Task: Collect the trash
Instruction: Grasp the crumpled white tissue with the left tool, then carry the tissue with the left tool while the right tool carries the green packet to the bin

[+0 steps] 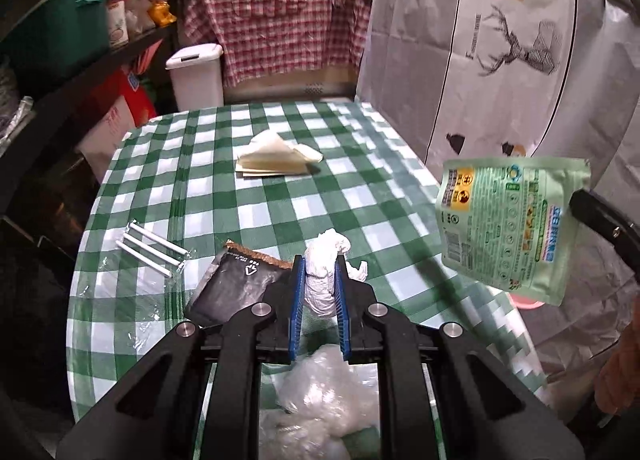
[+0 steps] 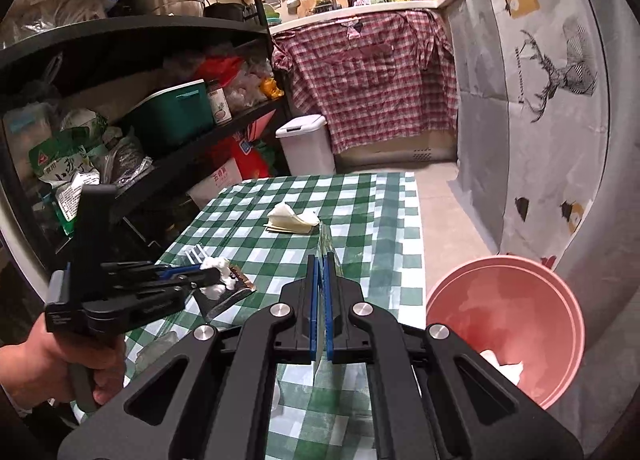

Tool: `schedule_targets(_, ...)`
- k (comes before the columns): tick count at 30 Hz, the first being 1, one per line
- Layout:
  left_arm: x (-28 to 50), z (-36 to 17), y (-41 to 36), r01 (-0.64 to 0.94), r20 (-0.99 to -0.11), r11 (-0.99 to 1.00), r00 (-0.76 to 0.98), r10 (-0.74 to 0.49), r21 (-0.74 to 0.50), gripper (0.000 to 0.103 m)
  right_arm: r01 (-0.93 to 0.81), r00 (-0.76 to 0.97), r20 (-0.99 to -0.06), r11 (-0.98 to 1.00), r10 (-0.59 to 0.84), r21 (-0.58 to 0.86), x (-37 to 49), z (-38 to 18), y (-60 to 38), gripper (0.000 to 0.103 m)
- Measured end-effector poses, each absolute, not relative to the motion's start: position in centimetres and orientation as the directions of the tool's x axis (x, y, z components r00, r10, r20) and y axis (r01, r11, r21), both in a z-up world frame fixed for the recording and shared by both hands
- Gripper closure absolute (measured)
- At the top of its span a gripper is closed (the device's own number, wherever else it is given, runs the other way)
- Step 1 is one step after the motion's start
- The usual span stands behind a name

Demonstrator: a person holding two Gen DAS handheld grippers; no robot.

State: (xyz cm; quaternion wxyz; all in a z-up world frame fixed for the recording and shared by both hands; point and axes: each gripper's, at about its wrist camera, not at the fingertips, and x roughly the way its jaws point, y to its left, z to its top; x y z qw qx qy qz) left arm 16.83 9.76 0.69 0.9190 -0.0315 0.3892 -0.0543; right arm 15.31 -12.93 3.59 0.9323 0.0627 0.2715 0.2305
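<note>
Left wrist view: the left gripper (image 1: 320,260) has its jaws clamped on a crumpled white tissue (image 1: 323,276), just above the green checked tabletop (image 1: 248,204). Beside it lie a black foil wrapper (image 1: 234,288), white straws (image 1: 150,248) and folded napkins (image 1: 276,160). A green pouch (image 1: 508,224) hangs at right.

Right wrist view: the right gripper (image 2: 320,260) has its jaws pinched together on the pouch's thin edge (image 2: 326,240), near a pink basin (image 2: 508,320) holding tissue.

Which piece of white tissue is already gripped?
The crumpled white tissue between the left tongs; the folded napkin pile lies untouched farther up the table.
</note>
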Motion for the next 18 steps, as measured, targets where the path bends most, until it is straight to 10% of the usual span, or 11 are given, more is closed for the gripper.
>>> schedule_targets(18, 15.1, 4.3, 5.8, 0.085, -0.645, 0.989, 0.751, -0.142, -0.119, 0.088, -0.312, 0.829, -0.439, 0.938, 0.346, 0.152, 15.1, 6.5, -17.5, 0.1)
